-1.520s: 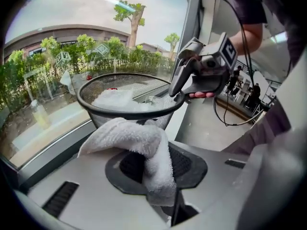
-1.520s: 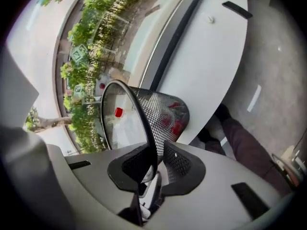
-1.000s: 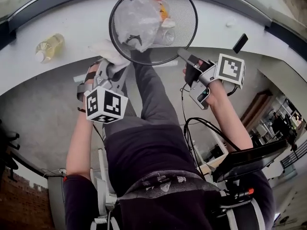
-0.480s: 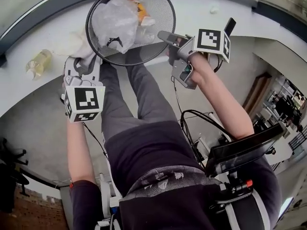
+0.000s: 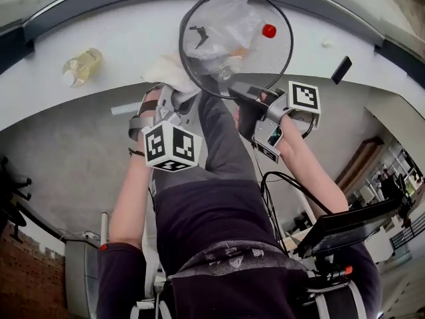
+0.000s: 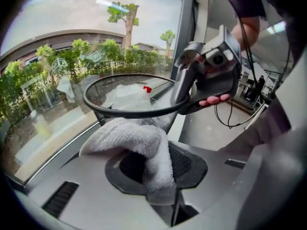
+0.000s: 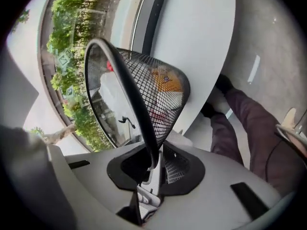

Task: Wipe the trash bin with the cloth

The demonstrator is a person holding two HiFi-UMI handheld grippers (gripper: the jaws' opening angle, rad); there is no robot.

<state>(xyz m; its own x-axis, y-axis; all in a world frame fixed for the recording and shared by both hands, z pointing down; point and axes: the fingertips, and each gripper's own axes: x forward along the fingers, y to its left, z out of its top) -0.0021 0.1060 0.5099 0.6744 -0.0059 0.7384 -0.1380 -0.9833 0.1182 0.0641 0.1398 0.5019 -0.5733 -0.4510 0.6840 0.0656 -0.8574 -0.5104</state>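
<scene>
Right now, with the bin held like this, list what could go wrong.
1. The right claw, jaws closing, pinches only the rim of the trash bin; pushing with the cloth could twist it loose.
2. The bin holds loose trash; if it tips, the plastic bag or red cap could spill out.

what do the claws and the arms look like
Left claw and right claw: pale grey bodies with black trim, each carrying a white cube with black square markers. A black cable trails from the right one, whose jaws are closing with the trash bin rim between them. Dark short sleeves, bare forearms.
</scene>
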